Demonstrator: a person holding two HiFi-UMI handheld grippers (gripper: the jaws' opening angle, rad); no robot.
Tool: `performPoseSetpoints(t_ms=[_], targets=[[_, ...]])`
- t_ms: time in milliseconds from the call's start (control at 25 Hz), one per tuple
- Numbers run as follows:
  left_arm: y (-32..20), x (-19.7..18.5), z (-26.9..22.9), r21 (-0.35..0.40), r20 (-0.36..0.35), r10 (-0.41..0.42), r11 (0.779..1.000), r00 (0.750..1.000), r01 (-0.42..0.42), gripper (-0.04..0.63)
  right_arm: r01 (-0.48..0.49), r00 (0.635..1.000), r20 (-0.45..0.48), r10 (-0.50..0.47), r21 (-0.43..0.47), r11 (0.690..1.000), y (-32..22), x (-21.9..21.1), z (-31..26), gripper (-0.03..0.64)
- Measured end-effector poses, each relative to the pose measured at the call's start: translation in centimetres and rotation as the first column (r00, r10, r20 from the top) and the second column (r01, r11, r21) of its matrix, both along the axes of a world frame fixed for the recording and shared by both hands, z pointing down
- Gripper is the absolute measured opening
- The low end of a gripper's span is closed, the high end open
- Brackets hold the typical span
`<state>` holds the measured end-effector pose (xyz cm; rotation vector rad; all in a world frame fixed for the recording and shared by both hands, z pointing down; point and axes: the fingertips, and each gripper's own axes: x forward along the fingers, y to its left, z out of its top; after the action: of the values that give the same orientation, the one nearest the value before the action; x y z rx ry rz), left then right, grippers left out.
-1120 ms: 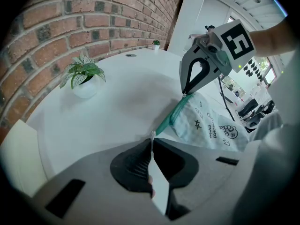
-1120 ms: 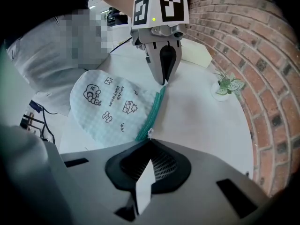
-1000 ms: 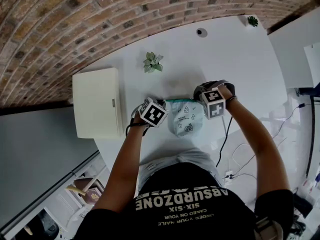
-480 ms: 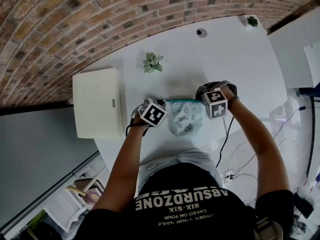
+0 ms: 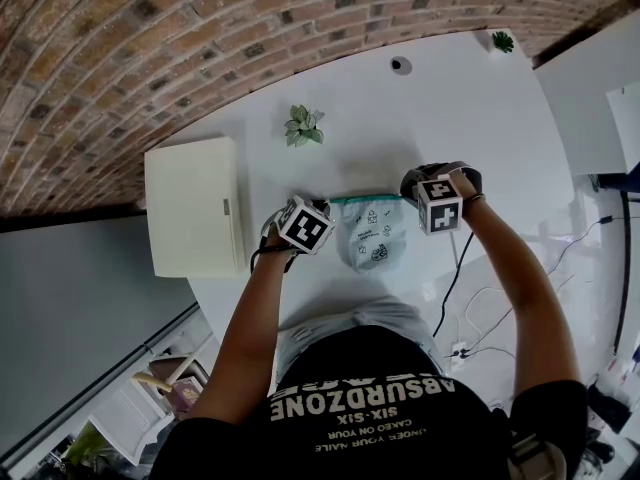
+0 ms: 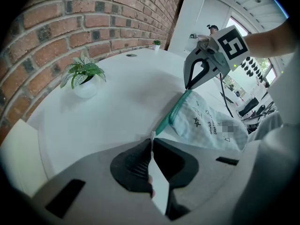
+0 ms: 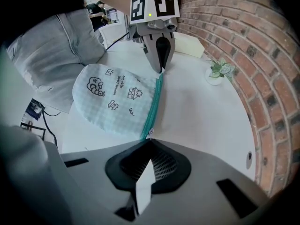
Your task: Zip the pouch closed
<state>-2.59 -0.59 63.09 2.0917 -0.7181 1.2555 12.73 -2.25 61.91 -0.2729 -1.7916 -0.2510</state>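
A pale blue checked pouch (image 5: pixel 372 236) with small black drawings lies flat on the white table (image 5: pixel 470 118). Its teal zip (image 5: pixel 365 200) runs along the far edge. In the left gripper view, my left gripper (image 6: pixel 151 138) is shut on the pouch's corner tab at the zip's left end. My right gripper (image 7: pixel 149 142) is shut on the zip pull at the zip's right end. Each gripper shows in the other's view: the right gripper (image 6: pixel 188 87) stands over the far end of the zip (image 6: pixel 169 115), the left gripper (image 7: pixel 161 70) likewise. The zip (image 7: pixel 153 106) looks stretched straight between them.
A small potted plant (image 5: pixel 305 125) stands beyond the pouch. A flat white box (image 5: pixel 195 205) lies to the left of my left hand. A round hole cover (image 5: pixel 401 65) and a second tiny plant (image 5: pixel 503 41) are at the far edge. A black cable (image 5: pixel 450 268) trails near the right arm.
My right gripper has slid a little to the right along the zip line. The left gripper has kept still on the corner.
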Motion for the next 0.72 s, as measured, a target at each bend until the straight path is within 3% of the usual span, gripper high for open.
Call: performPoseSetpoints(t_ms=[360,720], targets=[[0.1,0.0,0.0,-0.012,-0.007,-0.004,1.000,1.000,0.004,0.021,-0.074,0.997,0.018,0.075,-0.023,0.997,0.5,0.2,0.7,-0.003],[0.1,0.0,0.2,0.003,-0.002,0.002,1.000,1.000,-0.002,0.021,-0.295,0.947,0.129,0.296,-0.024,0.955,0.2,0.0,0.9,-0.002]])
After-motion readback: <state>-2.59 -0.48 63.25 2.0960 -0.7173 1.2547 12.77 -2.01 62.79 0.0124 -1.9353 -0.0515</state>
